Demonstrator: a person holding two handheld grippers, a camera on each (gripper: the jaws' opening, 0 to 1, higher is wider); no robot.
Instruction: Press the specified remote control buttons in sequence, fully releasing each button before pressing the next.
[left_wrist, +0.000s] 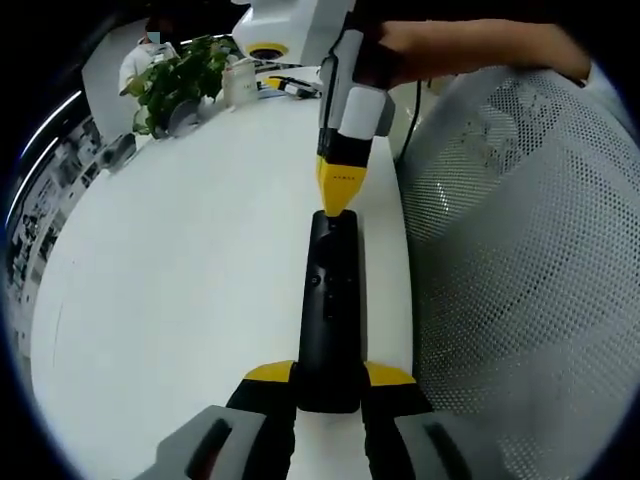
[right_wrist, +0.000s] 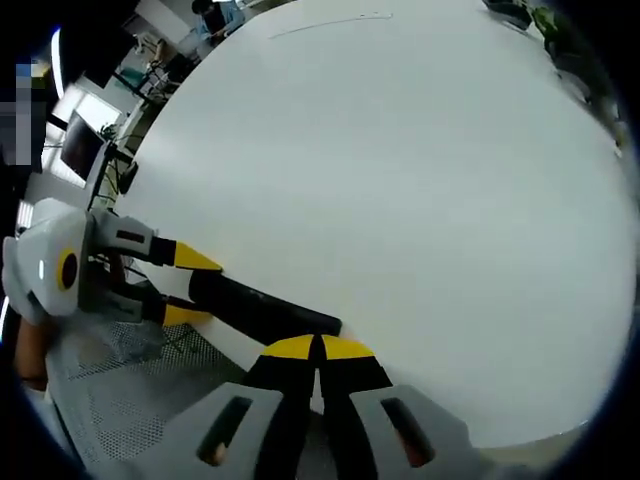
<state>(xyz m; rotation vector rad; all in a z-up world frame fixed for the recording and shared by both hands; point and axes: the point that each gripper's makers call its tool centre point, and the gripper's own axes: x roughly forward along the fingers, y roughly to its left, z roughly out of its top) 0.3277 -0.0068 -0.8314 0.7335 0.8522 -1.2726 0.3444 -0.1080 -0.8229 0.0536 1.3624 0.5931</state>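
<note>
A white surface (left_wrist: 180, 250) carried the items and was bare across most of its width. In the left gripper view a white perforated mesh panel (left_wrist: 520, 260) stood just beside its right edge. At the far end a potted green plant (left_wrist: 178, 80) stood near the left corner, with a white container (left_wrist: 240, 82) just beside it. Small yellow-and-black items (left_wrist: 285, 86) lay close by; their type could not be determined. In the right gripper view, mesh (right_wrist: 130, 385) showed below the edge of the surface, and dark office furniture (right_wrist: 140, 65) stood well beyond the far side.
</note>
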